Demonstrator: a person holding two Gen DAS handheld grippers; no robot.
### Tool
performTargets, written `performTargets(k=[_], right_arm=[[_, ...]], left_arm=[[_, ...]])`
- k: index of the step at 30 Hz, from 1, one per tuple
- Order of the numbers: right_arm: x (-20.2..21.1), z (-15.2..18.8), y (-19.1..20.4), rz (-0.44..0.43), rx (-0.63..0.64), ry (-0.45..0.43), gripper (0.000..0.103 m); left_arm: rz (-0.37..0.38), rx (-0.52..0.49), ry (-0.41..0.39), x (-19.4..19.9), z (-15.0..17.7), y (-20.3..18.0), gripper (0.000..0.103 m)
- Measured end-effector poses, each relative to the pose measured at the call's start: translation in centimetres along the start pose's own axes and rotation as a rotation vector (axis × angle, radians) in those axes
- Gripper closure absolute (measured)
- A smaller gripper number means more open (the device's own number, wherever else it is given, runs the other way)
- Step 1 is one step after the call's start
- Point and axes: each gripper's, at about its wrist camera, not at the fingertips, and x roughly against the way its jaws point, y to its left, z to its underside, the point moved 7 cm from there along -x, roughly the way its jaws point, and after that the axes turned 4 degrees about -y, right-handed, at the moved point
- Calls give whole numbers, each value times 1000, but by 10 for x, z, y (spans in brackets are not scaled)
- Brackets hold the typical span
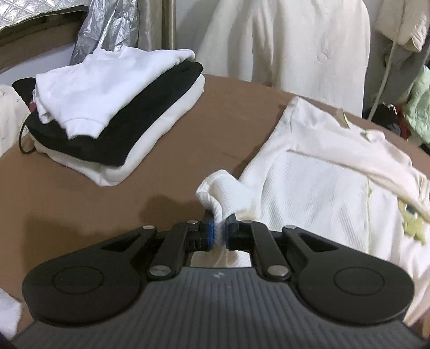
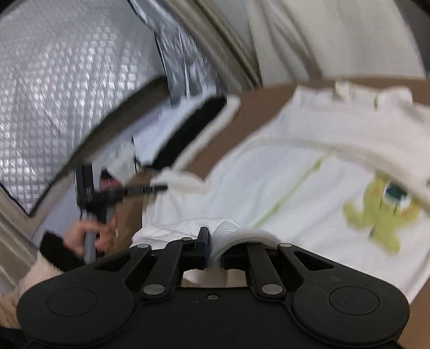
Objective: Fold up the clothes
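No words, numbers or brand names can be read anywhere here. The cream garment (image 2: pixel 309 193) bears only a green cartoon figure (image 2: pixel 381 214) with no lettering. A small pale mark sits on the grey ribbed housing of the left tool (image 1: pixel 217 275), too tiny to make out as a letter or logo.

A brown table (image 1: pixel 80 193) fills the foreground. Behind it hangs a silver quilted cover (image 2: pixel 53 94) (shiny, with a diamond pattern) beside a crinkled silver sheet (image 1: pixel 107 24). A pale green cloth (image 1: pixel 419 107) sits at the far right edge.
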Motion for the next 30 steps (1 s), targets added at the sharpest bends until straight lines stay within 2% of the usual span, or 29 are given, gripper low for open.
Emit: performTargets(k=[3,6,9,12,15,17,19,21,24,26,28,30], right_arm=[[-3,-26,-28,45,2,-41,92],[-4,-47,-55,74,-22,-104,92],[-4,-79,-81,123,-35,-225,92],[-1,-112,-113,186,-62,-350,92],[-2,-134,-152,267,-67,-416,92],[4,-128,-181,298,-111,-444,92],[28,-117,-201,295,-206,-521,92],[50,-115,-206,235,-250,-579,92],[54,-124,-218,361,-92,-560,92],[45,-126,-243,375,-176,-540,92],[37,-126,-262,334,-256,-539,92],[34,-125,-267,316,-282,-526,92]], left_arm=[[50,51,9,-11,-16,-18,96],[64,29,-20,-31,-43,-40,96],[57,-38,-68,-50,-79,-68,96],[60,-50,-105,-82,-115,-97,96],[44,-36,-67,-128,-127,-126,96],[43,-53,-45,-151,-127,-142,96],[38,-105,-41,-161,-136,-159,96],[50,-136,-68,-166,-152,-174,96],[64,-174,-106,-178,-178,-196,96],[37,-201,-90,-203,-191,-209,96],[-21,-249,-13,-237,-187,-216,96],[-30,-261,30,-253,-182,-218,96]])
